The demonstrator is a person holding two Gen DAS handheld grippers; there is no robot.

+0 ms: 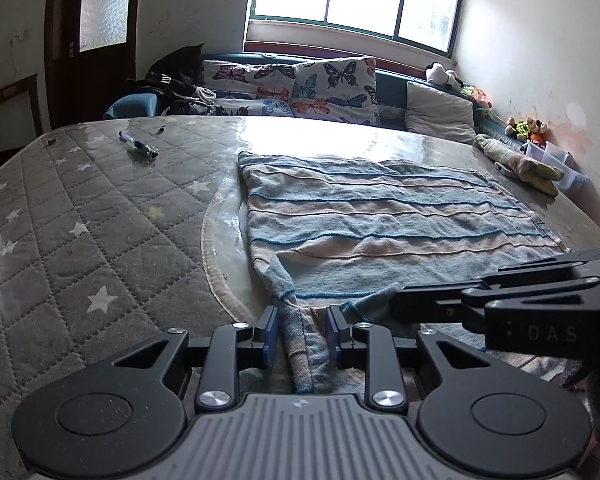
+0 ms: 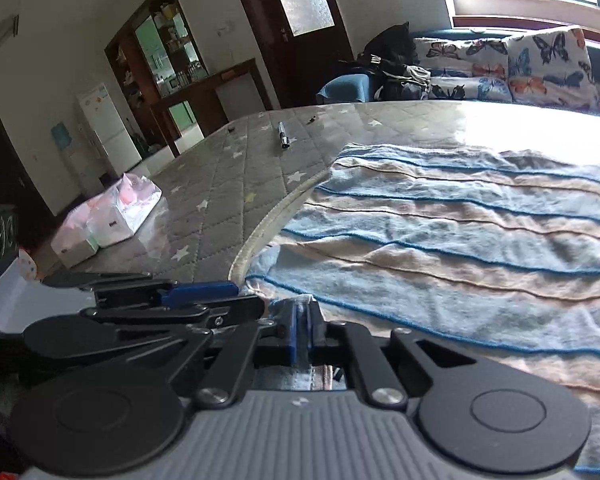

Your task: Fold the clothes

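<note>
Cloth (image 1: 380,224) pinched in right gripper (image 2: 302,330) jaws.

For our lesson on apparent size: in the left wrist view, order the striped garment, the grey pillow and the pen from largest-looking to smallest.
1. Striped garment
2. Grey pillow, though it lies farther away
3. Pen

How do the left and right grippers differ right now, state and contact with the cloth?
The left gripper is open, its blue pads apart with a strip of the striped garment lying loose between them. The right gripper is shut, its pads pinching the garment's near edge. In the right wrist view the left gripper lies turned on its side. Both have black linkages and blue pads, and both sit at the garment's near edge on the quilted table cover.
</note>
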